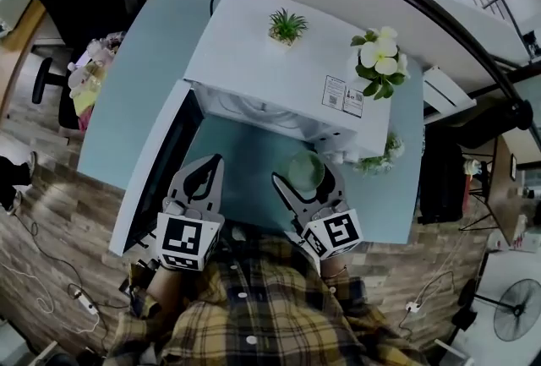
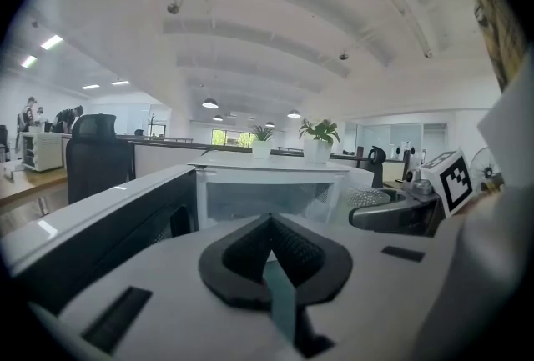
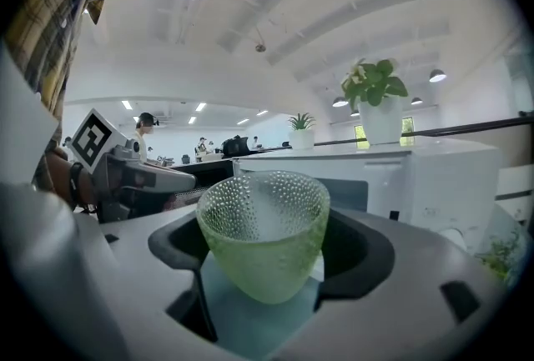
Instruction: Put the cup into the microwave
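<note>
Cup's place: the cup [image 3: 263,233] sat between the jaws of the right hand-held gripper [image 1: 304,177], held off the blue bench [image 1: 139,85] just in front of the white microwave [image 1: 287,60].
Right hand-held gripper: clamped on the cup's lower half, one pad on each side.
Left hand-held gripper [image 1: 210,166]: jaws together at the tips, with nothing between them.
Key relation: the open cavity [image 1: 254,112] lay straight ahead of the cup, along the line of the right jaws.
Long axis: upright, mouth up and rim level.
Nearer hand: the right one, already carrying the cup. The left sat beside it, close to the door [image 1: 156,166].
Door: swung wide to the left, leaving the way in clear as far as the views showed.
Cup's look: pale green see-through glass, dimpled all over, narrowing to a rounded base, apparently empty.
Judgement: a straight push forward, then a lowering onto the cavity floor, seemed to be what remained.
</note>
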`<state>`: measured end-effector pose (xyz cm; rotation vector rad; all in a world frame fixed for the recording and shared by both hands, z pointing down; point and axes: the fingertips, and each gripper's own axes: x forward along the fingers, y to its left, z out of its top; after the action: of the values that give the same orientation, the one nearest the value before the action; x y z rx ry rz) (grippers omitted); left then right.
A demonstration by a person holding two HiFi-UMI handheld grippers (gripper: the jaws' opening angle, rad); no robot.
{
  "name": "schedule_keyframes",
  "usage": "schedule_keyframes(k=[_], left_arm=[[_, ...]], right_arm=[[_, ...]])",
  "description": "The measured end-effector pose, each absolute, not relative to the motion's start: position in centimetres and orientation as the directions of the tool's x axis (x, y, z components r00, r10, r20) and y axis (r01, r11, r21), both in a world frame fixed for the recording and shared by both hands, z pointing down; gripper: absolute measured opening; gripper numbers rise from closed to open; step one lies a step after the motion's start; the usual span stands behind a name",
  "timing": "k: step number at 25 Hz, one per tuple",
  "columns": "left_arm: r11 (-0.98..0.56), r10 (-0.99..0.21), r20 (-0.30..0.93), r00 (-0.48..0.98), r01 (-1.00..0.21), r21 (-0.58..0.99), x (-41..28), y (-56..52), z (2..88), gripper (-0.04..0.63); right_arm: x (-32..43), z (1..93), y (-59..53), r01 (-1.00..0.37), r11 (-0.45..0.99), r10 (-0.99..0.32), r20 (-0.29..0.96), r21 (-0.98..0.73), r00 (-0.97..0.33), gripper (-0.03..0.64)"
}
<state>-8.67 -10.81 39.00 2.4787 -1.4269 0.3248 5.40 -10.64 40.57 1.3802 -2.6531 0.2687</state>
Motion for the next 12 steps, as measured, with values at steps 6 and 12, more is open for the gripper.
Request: schedule_keyframes(k=[6, 12], left_arm=[[-0.496, -0.799, 0.325, 0.506, -0.86, 0.121, -8.6, -11.0, 39.4, -0.011], [-0.497, -0.793, 0.336, 0.508, -0.859, 0.126, -8.5, -11.2, 40.0, -0.011]], right_arm=[[5.5, 41.0, -10.6, -0.83, 0.551, -0.803, 0.214, -0.088, -0.556, 0.386], [5.2, 41.7, -11.0, -0.825, 0.559, -0.796, 0.225, -0.083, -0.562, 0.387]])
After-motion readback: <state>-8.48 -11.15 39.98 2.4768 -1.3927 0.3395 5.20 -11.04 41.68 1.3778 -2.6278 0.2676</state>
